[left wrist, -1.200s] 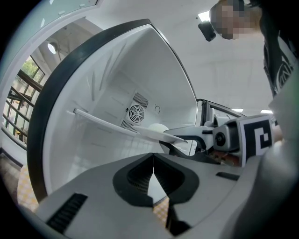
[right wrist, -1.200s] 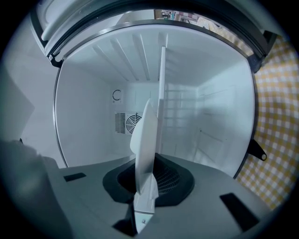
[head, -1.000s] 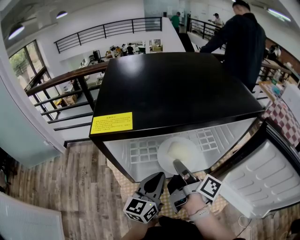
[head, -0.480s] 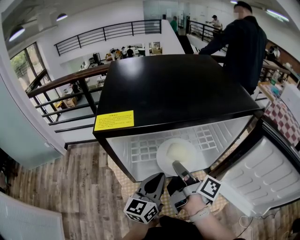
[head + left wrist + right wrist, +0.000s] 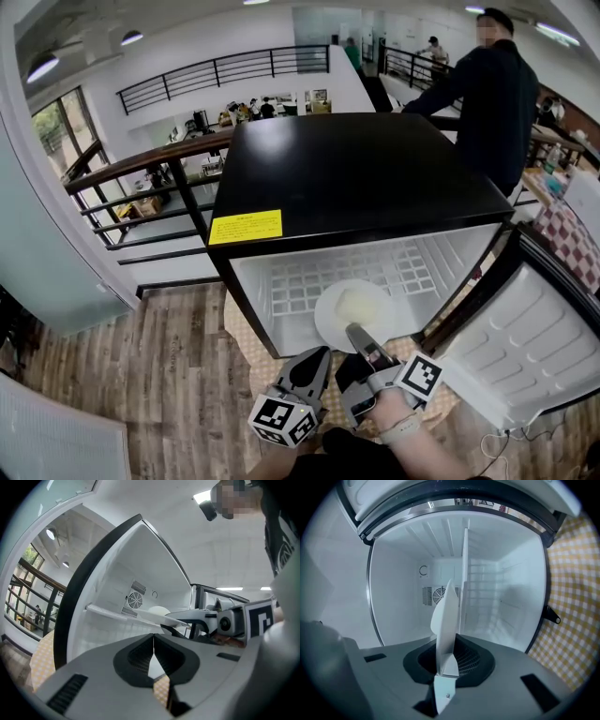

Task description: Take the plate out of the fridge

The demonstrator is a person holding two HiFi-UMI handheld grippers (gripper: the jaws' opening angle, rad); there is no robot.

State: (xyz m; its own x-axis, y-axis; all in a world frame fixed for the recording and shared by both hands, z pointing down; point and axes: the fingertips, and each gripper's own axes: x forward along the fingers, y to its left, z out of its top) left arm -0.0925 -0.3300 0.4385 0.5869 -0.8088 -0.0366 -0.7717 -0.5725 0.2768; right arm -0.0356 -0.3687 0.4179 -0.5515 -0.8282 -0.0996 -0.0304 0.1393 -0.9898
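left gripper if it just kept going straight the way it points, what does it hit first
Most likely the plate, held by the right claw just ahead of the left claw. Depth is unclear; it might pass under it into the fridge.

Wooden floor [image 5: 141,375] with a yellow checked mat [image 5: 248,361] on it, the open black fridge [image 5: 356,169] upon the mat

Head above, gripper views seemingly share fridge [image 5: 356,178]
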